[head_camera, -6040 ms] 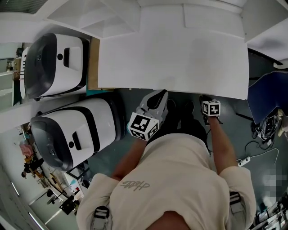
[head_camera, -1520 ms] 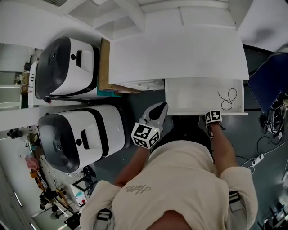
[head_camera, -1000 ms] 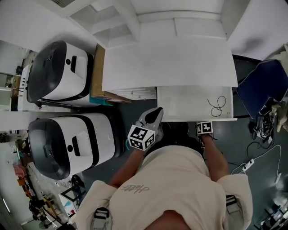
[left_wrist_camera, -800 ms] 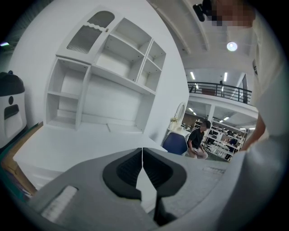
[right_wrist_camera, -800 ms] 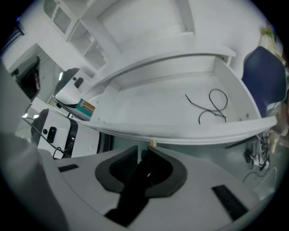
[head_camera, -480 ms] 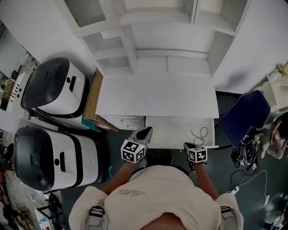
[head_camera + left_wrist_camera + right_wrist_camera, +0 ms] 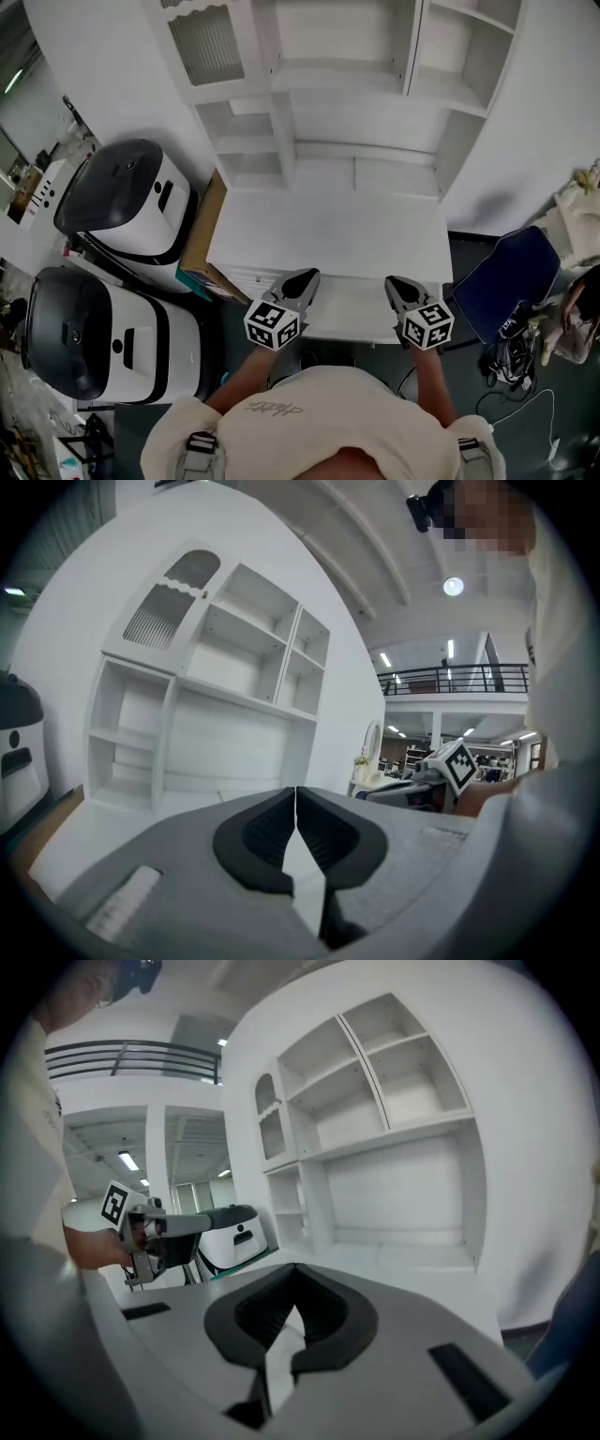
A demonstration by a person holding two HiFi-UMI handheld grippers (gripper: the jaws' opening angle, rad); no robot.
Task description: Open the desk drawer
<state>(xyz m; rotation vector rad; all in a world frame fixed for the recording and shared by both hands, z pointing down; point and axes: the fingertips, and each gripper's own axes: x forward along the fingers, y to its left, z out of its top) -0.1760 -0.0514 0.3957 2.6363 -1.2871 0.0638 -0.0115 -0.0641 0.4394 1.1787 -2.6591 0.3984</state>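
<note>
The white desk (image 7: 328,220) with its shelf hutch (image 7: 347,84) fills the middle of the head view. Its drawer (image 7: 352,314) stands pulled out under the right half of the front edge. My left gripper (image 7: 305,276) is shut and holds nothing; it hovers at the drawer's left front corner. My right gripper (image 7: 393,282) is shut and empty too, held over the drawer's right part and apart from it. In the left gripper view the left gripper (image 7: 296,789) points at the hutch (image 7: 225,696), jaws closed. The right gripper view shows the right gripper (image 7: 295,1267) with jaws closed, facing the shelves (image 7: 375,1110).
Two white-and-black machines (image 7: 127,202) (image 7: 94,337) stand left of the desk, with a brown board (image 7: 197,234) leaning between them and it. A blue chair (image 7: 502,277) and floor cables (image 7: 516,328) lie to the right. A person's arm (image 7: 581,309) shows at the right edge.
The drawer, shut six seconds ago, now stands pulled out. My right gripper has left the drawer's front edge and risen; both grippers sit higher, and the head view has pulled back.
</note>
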